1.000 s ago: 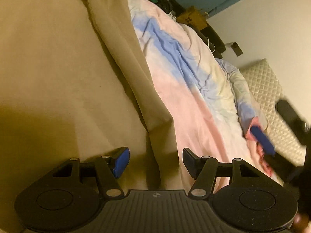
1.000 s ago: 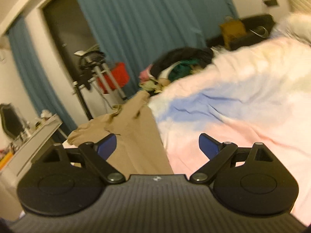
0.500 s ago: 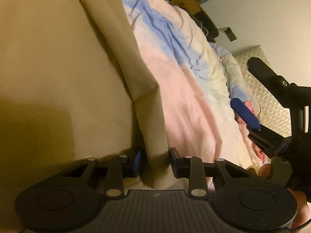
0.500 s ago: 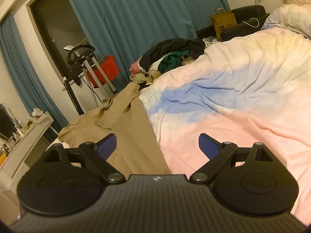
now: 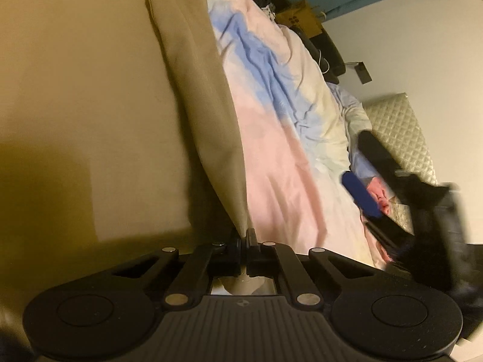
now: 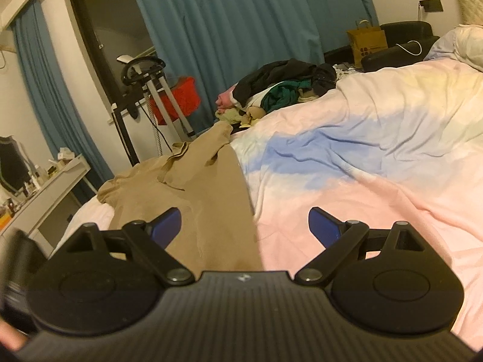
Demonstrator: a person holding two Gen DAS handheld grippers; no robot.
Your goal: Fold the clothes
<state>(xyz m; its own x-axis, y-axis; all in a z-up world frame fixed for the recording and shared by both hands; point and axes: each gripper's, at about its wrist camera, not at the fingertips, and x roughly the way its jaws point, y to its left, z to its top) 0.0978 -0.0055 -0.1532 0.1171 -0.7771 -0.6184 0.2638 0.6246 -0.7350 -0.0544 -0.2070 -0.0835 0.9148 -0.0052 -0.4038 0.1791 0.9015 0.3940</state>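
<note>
A tan garment (image 5: 90, 96) lies spread on the bed and fills the left of the left wrist view. Its right edge forms a long fold (image 5: 208, 114). My left gripper (image 5: 244, 239) is shut on the near end of that fold. In the right wrist view the same tan garment (image 6: 199, 187) stretches away on the left of the bed. My right gripper (image 6: 244, 226) is open and empty, hovering above the garment's edge. It also shows at the right of the left wrist view (image 5: 371, 187).
The bed has a pink, blue and pale yellow duvet (image 6: 362, 157). A pile of dark and green clothes (image 6: 283, 87) lies at its far end. A quilted headboard (image 5: 401, 138), teal curtains (image 6: 229, 30), an exercise machine (image 6: 145, 84) and a white shelf (image 6: 51, 187) surround the bed.
My left gripper has closed from wide open onto the tan garment's folded edge. My right gripper stayed open and shifted a little beside it.
</note>
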